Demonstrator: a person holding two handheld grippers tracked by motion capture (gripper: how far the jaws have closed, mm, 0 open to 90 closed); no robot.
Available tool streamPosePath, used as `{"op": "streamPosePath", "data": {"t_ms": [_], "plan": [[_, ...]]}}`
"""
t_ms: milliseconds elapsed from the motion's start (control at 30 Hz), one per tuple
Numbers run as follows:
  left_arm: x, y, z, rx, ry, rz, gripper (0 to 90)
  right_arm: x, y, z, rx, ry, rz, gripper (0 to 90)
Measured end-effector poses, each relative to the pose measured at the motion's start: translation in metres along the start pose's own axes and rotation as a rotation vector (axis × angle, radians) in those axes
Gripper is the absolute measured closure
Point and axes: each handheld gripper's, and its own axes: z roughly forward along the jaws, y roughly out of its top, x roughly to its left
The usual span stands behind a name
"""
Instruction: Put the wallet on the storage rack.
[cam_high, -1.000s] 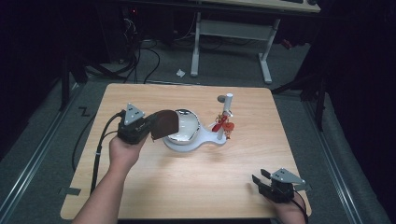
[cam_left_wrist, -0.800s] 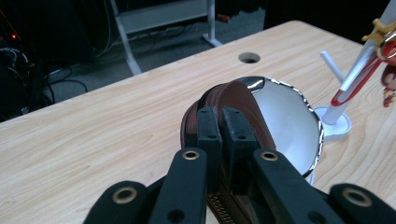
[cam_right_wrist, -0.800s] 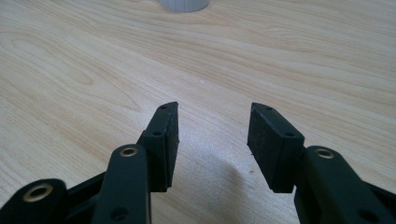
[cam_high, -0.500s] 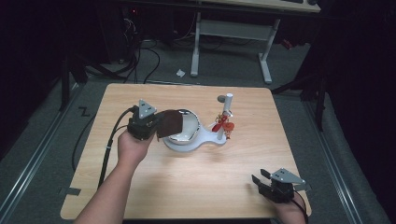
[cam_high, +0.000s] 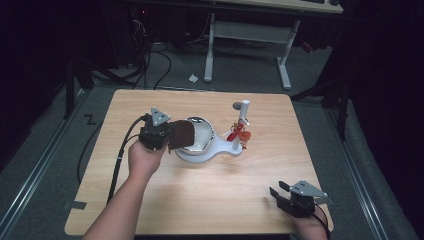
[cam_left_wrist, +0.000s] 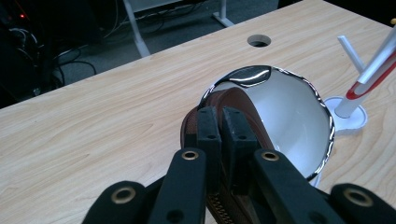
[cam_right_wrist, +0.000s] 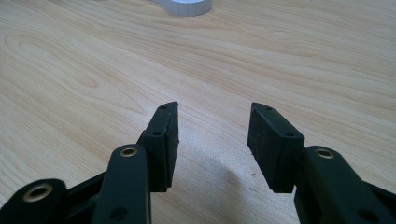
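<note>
Right gripper (cam_high: 280, 189): near right corner of the table (cam_high: 210, 200), low over bare wood; jaws stand apart with nothing between them, as the right gripper view shows (cam_right_wrist: 212, 135).
Right hand: at the near edge, mostly cut off by the frame.
Left hand (cam_high: 145, 159): left of centre, forearm coming in from the near edge.
Left gripper (cam_high: 172, 137): pointing right toward the bowl; jaws clamped together on the pouch, pads pressed flat against it in the left gripper view (cam_left_wrist: 223, 140).
Pouch (cam_high: 182, 134): brown, flat, with a zip along its near edge (cam_left_wrist: 219, 205); held on edge at the left rim of the bowl, possibly touching it, though the angle makes that hard to judge.
Bowl (cam_high: 202, 135): shiny metal, sitting on the round end of the stand, just right of the left gripper.
Stand (cam_high: 220, 150): white, mid-table; its base narrows to the right toward an upright post (cam_high: 243, 114).
Red ornament (cam_high: 241, 134): hanging on the post, right of the bowl.
Hole (cam_left_wrist: 259, 40): in the tabletop beyond the bowl.
</note>
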Motion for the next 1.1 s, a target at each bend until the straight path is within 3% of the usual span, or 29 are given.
{"op": "streamPosePath", "data": {"t_ms": [600, 1100], "plan": [[-0.011, 0.003, 0.024, 0.011, 0.046, -0.041, 86.1, 0.000, 0.000, -0.001, -0.003, 0.000, 0.007, 53.4], [-0.017, 0.008, 0.038, 0.022, 0.074, -0.032, 85.9, 0.000, 0.000, 0.000, -0.003, 0.005, 0.005, 53.4]]}}
